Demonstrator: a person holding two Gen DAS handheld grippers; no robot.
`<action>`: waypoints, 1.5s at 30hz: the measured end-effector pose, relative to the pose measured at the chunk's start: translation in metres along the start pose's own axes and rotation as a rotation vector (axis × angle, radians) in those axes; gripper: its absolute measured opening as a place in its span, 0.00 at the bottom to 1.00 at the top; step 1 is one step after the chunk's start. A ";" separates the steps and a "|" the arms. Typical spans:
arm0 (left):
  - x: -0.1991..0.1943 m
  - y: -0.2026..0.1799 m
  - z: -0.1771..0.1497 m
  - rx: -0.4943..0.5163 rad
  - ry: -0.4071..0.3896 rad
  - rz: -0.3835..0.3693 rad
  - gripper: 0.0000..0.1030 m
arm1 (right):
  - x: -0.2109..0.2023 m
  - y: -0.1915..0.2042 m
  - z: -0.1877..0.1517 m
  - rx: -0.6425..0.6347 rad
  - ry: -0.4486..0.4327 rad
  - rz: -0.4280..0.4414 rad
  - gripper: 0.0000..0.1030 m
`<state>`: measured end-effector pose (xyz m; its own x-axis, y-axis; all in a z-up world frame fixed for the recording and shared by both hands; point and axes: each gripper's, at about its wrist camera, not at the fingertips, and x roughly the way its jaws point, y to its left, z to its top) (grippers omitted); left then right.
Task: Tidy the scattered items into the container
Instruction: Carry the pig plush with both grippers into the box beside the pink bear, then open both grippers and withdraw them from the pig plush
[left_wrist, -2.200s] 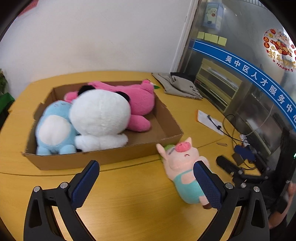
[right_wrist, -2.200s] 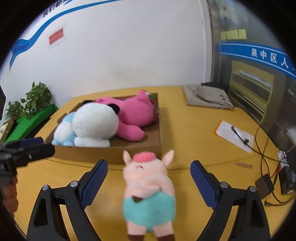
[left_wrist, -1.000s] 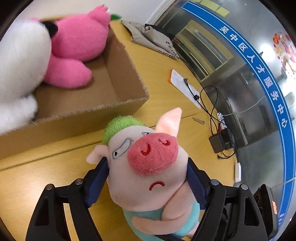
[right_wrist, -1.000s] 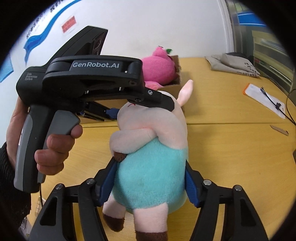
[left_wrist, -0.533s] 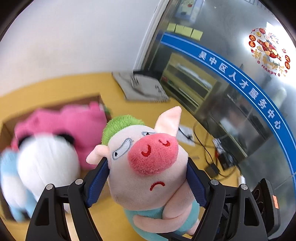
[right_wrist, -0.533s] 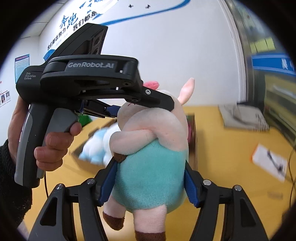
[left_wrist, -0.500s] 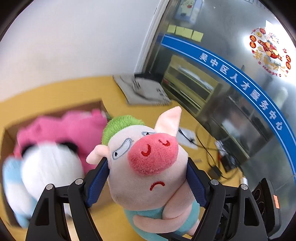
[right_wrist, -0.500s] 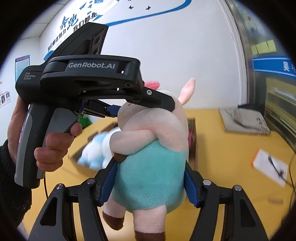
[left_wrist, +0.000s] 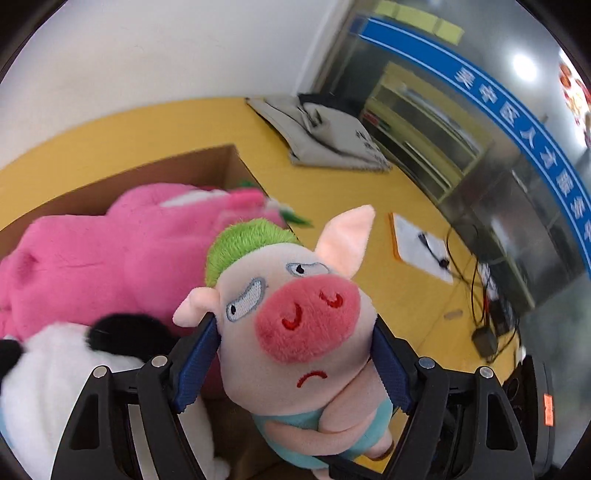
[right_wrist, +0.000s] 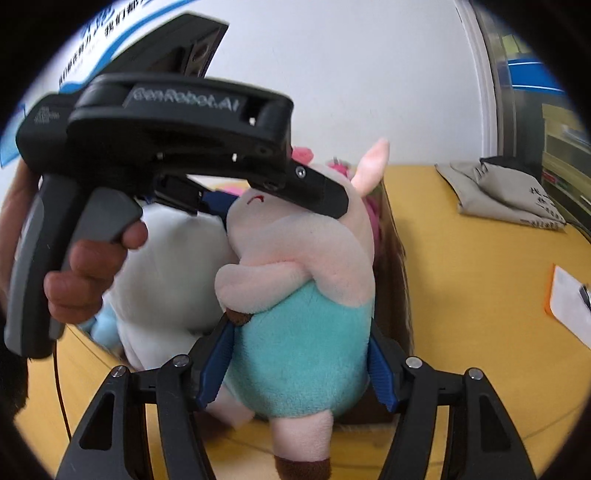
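A pink pig plush (left_wrist: 295, 317) with green hair and a teal body is held in the air by both grippers. My left gripper (left_wrist: 293, 354) is shut on its head; my right gripper (right_wrist: 301, 363) is shut on its teal belly (right_wrist: 303, 362). The pig hangs over the near right corner of the cardboard box (left_wrist: 207, 166). The box holds a pink plush (left_wrist: 110, 258), a white panda plush (left_wrist: 48, 391) and a light blue plush (right_wrist: 101, 323). The left gripper's black body (right_wrist: 177, 140) and the hand on it show in the right wrist view.
The box stands on a yellow table (left_wrist: 332, 192). A folded grey cloth bag (left_wrist: 325, 136) lies at the back. A white paper (left_wrist: 421, 247) and black cables with an adapter (left_wrist: 484, 339) lie at the right.
Both grippers have carried the pig forward and lower, toward the box. The plush toys in the box now look larger and closer. The grip on the pig is unchanged.
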<state>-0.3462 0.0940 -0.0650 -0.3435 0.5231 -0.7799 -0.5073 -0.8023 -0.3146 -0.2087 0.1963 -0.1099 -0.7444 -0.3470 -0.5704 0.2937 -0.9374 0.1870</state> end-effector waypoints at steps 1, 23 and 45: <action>0.002 -0.001 -0.001 0.003 0.002 -0.006 0.81 | -0.001 -0.002 -0.002 0.008 0.008 0.001 0.63; 0.055 -0.003 -0.005 -0.043 0.087 -0.005 0.93 | 0.007 -0.037 0.020 0.039 0.108 -0.073 0.36; -0.231 -0.046 -0.175 -0.112 -0.354 0.414 1.00 | -0.119 0.069 0.023 -0.065 -0.038 -0.143 0.81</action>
<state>-0.1051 -0.0408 0.0347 -0.7508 0.2073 -0.6271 -0.1931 -0.9769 -0.0916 -0.1136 0.1723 -0.0104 -0.8031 -0.2125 -0.5567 0.2207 -0.9739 0.0535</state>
